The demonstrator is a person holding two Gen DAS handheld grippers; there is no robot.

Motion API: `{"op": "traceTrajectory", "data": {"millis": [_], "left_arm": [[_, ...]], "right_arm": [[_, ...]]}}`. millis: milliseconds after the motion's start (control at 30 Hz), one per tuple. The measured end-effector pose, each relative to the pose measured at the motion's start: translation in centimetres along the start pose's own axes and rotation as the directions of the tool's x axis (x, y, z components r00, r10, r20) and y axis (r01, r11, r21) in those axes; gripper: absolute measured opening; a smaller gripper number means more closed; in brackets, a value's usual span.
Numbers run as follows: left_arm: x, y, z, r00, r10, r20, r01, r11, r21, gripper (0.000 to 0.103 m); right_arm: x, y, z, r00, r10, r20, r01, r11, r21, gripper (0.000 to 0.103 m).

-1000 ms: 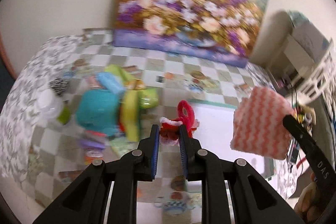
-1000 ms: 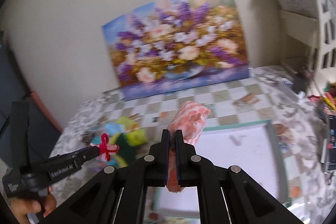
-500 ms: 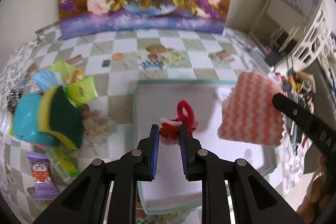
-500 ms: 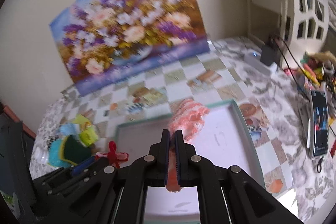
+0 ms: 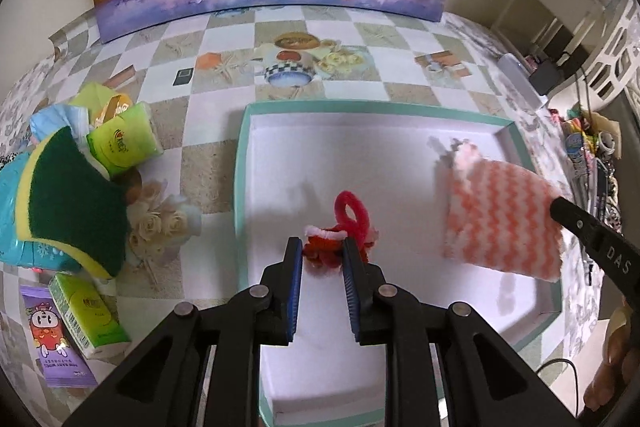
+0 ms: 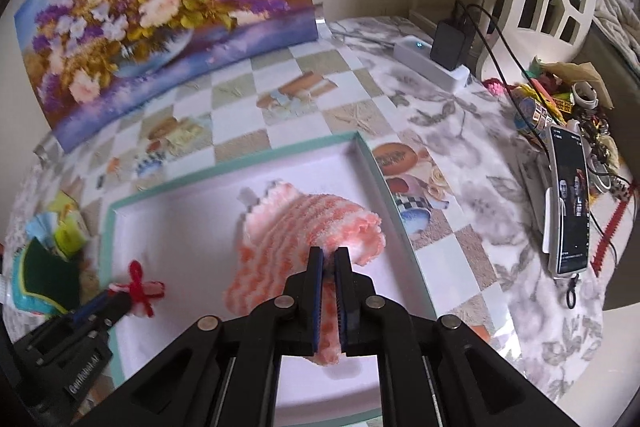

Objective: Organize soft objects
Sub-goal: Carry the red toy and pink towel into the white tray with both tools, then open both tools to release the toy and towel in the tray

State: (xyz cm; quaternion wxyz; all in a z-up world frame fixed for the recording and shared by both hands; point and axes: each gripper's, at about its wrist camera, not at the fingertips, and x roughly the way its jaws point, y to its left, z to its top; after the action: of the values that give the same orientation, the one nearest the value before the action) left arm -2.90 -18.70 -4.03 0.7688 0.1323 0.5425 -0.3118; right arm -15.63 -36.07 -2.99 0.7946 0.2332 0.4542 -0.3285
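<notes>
Left gripper (image 5: 322,253), seen from its own wrist, is clamped on the red yarn toy (image 5: 340,231) and has swung in from the pile at the desk's left edge to hang over the teal box (image 5: 239,187), near its left wall. That means the toy is ready to drop.

Right gripper (image 6: 329,259), in its own view, pinches the pink striped cloth (image 6: 304,227) between nearly closed jaws. It has descended over the box's right side, so both soft items look ready for release.
</notes>
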Motion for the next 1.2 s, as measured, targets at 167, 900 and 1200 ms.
{"op": "traceTrajectory", "data": {"millis": [167, 900, 1200], "left_arm": [[1.0, 1.4, 0.4, 1.0, 0.001, -0.019, -0.002, 0.999, -0.044, 0.021], [1.5, 5.8, 1.1, 1.0, 0.019, -0.008, -0.021, 0.978, -0.207, 0.027], [-1.7, 4.2, 1.6, 0.998, 0.04, 0.052, -0.033, 0.99, -0.136, 0.067]], "right_arm": [[0.7, 0.6, -0.3, 1.0, -0.018, -0.024, 0.017, 0.999, -0.033, 0.009], [0.5, 2.1, -0.5, 0.998, -0.061, -0.032, 0.058, 0.994, -0.097, 0.056], [-1.4, 3.4, -0.5, 1.0, 0.015, -0.004, -0.016, 0.994, -0.108, 0.07]]}}
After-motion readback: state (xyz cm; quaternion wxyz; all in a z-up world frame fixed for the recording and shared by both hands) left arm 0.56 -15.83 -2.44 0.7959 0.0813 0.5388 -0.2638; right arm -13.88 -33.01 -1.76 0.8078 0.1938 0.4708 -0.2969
